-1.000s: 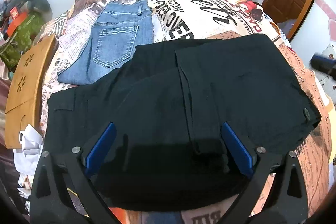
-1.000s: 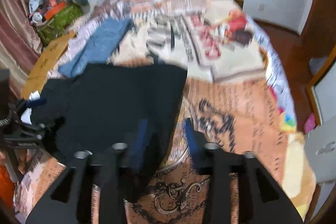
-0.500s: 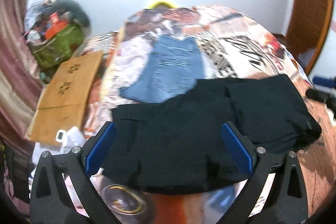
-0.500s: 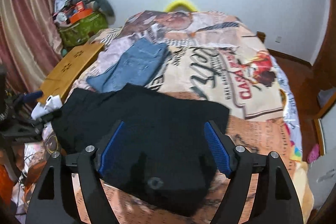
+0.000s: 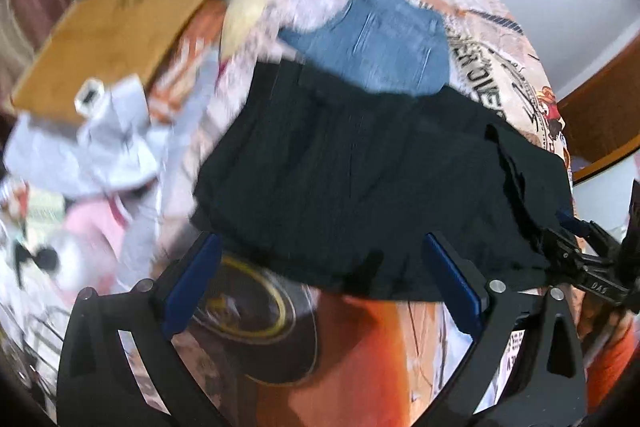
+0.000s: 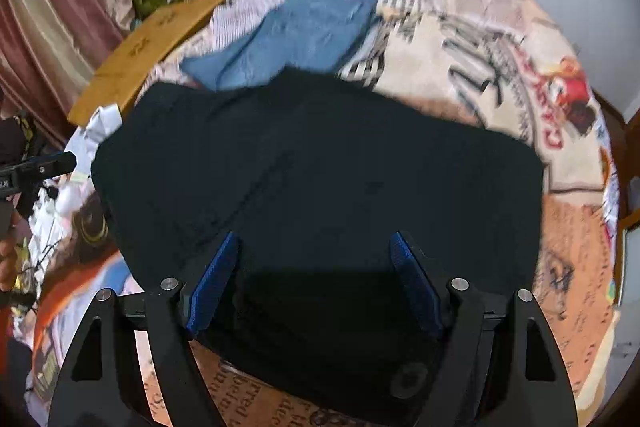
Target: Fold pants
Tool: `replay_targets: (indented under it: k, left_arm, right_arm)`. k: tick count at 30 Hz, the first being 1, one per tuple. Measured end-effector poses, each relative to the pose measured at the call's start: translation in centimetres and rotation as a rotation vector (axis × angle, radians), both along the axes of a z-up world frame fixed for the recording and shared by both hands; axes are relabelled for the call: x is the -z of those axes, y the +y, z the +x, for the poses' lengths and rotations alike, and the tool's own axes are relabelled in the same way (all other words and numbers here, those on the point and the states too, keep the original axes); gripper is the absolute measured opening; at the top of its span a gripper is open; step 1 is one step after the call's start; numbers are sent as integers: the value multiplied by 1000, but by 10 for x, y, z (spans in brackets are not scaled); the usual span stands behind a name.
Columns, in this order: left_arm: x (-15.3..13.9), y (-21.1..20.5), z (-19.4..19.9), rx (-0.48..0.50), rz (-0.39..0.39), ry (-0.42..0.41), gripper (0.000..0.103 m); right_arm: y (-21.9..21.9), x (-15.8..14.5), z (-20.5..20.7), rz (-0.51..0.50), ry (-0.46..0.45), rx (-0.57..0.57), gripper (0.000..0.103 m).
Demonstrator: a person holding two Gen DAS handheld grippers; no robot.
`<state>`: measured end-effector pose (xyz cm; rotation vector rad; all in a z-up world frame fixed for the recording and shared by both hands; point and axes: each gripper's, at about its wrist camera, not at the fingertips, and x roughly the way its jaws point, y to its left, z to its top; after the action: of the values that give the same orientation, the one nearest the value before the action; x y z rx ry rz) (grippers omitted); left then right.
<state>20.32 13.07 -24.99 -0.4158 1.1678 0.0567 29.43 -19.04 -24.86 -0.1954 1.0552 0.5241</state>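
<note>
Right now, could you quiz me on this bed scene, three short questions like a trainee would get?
1. True or false: the black pants lie folded on the printed bedspread.
2. Which garment lies beyond the black pants? A) blue jeans B) a red coat C) a green towel
3. Fill in: the right tool has its jaws ____, as does the left tool.

Key: 1 true. 2 A. 3 open; the right tool's jaws have just been opening, with pants fabric below them but not pinched.
</note>
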Motion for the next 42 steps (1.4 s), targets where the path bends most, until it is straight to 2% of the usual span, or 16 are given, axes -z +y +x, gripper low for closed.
replay_targets:
  k: [2,5,12,21,23,25,26,27,28,29,30,34,36,40,42]
  left_arm:
    - [14,3,-3,-12,-103,47,101]
    - [34,3,-6,-37,-233,108,101]
    - [64,-7,5,-50,-389,182,101]
    - [72,-1,36,-149,-387,137,101]
    - [72,1,40,-174,-372,121,100]
    - [69,5,43,-202,-323,102,91]
    - [69,6,45,-217,-288,99,78]
    - [67,8,44,-227,-247,95,70]
    - [66,7,46,-231,-208,87,66]
    - [63,7,47,-234,-162,78,54]
    - [61,6,47,-234,-120,69,47]
    - [51,4,47,-216,-59,27,41]
    - [40,2,45,-216,-18,13,30]
    - [4,-7,45,-175,71,-90,29]
    - [-17,-13,44,-152,107,-144,27]
  right_arm:
    - [-1,1,-3,-1,-17,3,85]
    - [-2,1,-4,3,-14,-1,85]
    - [-2,2,-6,12,-17,0,85]
    - [-3,4,-6,24,-25,-14,87]
    - [-3,5,-6,27,-26,-16,87]
    - [-3,5,-6,29,-28,-20,87]
    - [-3,5,-6,31,-28,-20,87]
    - [-4,5,-6,32,-27,-21,87]
    - [-4,5,-6,32,-26,-23,87]
    - [-3,5,-7,32,-26,-22,87]
    - [-3,5,-7,32,-26,-23,87]
    - [-4,5,-7,37,-23,-19,87]
    - [-5,4,-7,38,-19,-12,87]
    - [-9,-2,-9,44,-7,-4,87]
    - [-16,-10,-11,51,-30,11,87]
